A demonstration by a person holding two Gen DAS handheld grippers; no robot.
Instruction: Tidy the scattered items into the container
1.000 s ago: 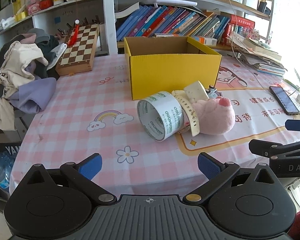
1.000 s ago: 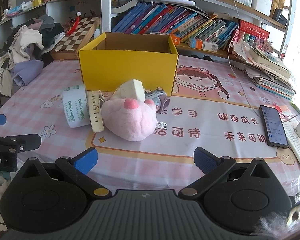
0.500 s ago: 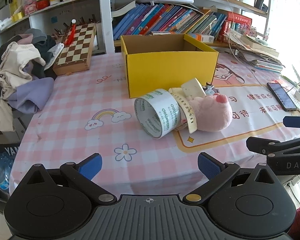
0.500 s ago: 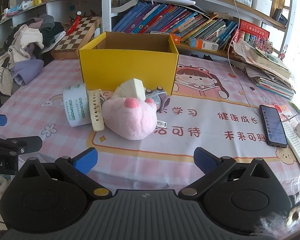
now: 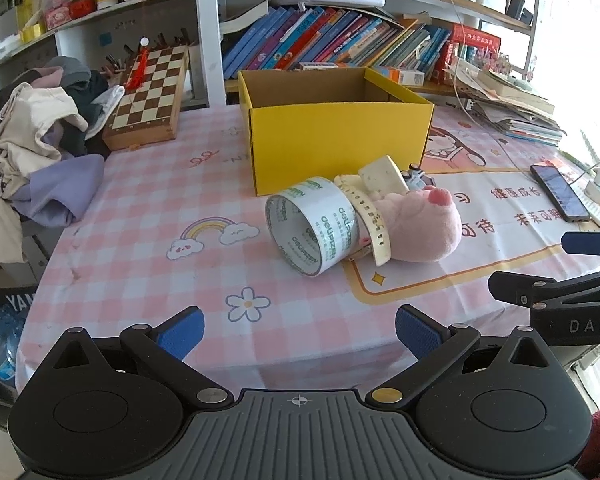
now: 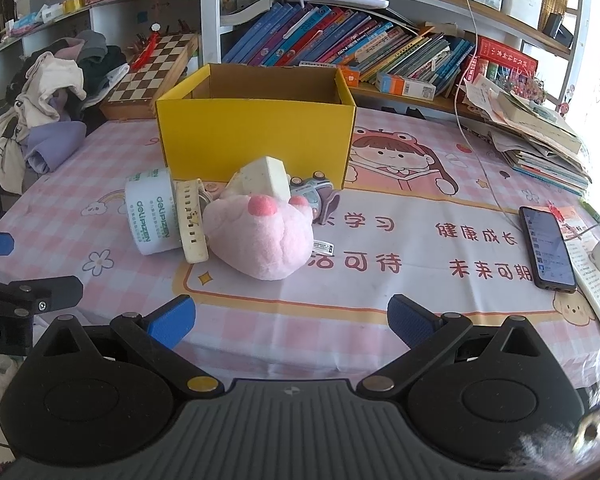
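Note:
An open yellow box (image 5: 336,140) (image 6: 256,136) stands on the table, empty as far as I see. In front of it lies a cluster: a white tape roll (image 5: 312,224) (image 6: 152,216), a cream strap (image 5: 370,216) (image 6: 192,220), a pink plush toy (image 5: 420,224) (image 6: 260,236), a cream sponge block (image 5: 382,174) (image 6: 264,176) and a small grey toy car (image 6: 312,192). My left gripper (image 5: 300,332) is open and empty, near the table's front edge, short of the tape roll. My right gripper (image 6: 290,322) is open and empty, short of the plush toy.
A chessboard (image 5: 152,92) and a heap of clothes (image 5: 36,148) lie at the left. A phone (image 6: 548,248) and a stack of papers (image 6: 540,136) lie at the right. A bookshelf (image 5: 340,40) runs behind the box.
Both views have shifted slightly; the left gripper has drawn back and up a little. The items have not moved. Both grippers stay open.

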